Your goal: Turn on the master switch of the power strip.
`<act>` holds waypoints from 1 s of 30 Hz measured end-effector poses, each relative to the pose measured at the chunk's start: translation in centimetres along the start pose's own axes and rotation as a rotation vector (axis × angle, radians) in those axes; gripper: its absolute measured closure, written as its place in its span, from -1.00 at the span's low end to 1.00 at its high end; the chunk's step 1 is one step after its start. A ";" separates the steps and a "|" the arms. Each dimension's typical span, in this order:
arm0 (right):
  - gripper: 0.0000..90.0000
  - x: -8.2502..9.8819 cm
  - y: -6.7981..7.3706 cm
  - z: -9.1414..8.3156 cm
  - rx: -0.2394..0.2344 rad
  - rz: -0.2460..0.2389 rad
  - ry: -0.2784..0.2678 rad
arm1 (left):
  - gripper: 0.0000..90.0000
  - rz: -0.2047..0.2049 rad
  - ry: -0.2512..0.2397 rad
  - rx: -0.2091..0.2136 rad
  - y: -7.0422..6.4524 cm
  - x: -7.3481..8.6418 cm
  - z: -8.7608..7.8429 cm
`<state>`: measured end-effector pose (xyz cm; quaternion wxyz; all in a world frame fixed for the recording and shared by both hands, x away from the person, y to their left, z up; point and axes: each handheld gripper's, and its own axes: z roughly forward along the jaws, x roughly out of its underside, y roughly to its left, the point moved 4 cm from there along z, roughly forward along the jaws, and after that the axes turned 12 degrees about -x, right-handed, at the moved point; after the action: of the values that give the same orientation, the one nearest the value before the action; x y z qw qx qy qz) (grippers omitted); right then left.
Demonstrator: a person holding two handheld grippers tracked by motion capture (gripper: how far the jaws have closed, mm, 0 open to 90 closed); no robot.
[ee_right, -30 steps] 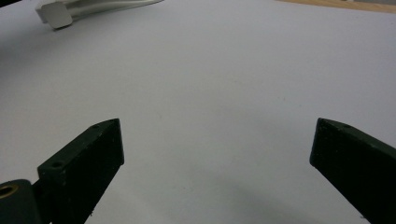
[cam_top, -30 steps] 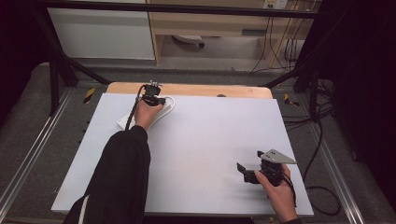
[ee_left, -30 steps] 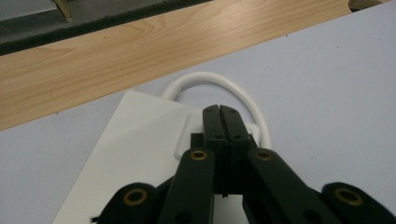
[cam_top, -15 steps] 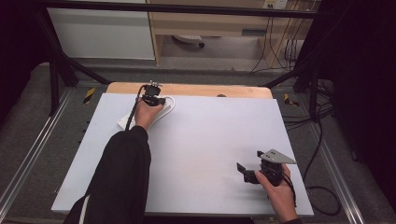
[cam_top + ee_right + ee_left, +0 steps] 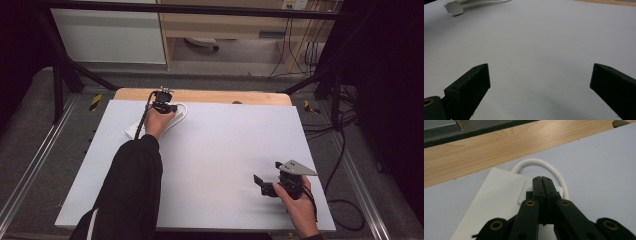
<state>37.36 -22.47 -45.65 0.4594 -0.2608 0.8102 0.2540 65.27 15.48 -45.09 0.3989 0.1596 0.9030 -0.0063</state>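
Observation:
A flat white power strip (image 5: 134, 129) lies at the far left of the white board, with a white cable (image 5: 183, 112) looping off its far end. My left gripper (image 5: 169, 107) sits over that end, held by a hand in a black sleeve. In the left gripper view the jaws of the left gripper (image 5: 541, 179) are pressed together with nothing between them, their tips above a raised square on the strip (image 5: 499, 197), in front of the cable loop (image 5: 536, 162). My right gripper (image 5: 263, 184) rests near the front right of the board. Its jaws (image 5: 539, 68) stand wide apart over bare board.
The white board (image 5: 220, 145) lies on a wooden table whose far edge (image 5: 210, 95) shows beyond it. Black frame posts stand at the back left and right. Cables trail on the floor to the right. The strip's end (image 5: 454, 8) shows far off in the right gripper view.

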 end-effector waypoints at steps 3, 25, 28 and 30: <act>-0.93 0.0 0.0 0.0 -0.001 -0.001 -0.001 | 1.00 -0.004 0.001 0.002 0.0 0.0 0.0; -0.93 -0.1 0.1 0.0 -0.006 0.003 -0.005 | 1.00 0.022 -0.014 -0.014 -0.2 0.1 -0.2; -0.93 -0.1 0.1 0.0 -0.006 -0.002 -0.004 | 1.00 0.004 -0.012 -0.010 -0.2 0.0 -0.4; -0.93 -0.1 0.1 0.0 -0.007 -0.001 -0.007 | 1.00 0.008 -0.011 -0.012 -0.3 0.1 -0.5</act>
<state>37.35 -22.35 -45.52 0.4616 -0.2619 0.8075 0.2573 64.80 15.33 -44.84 0.4047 0.1606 0.9002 0.0000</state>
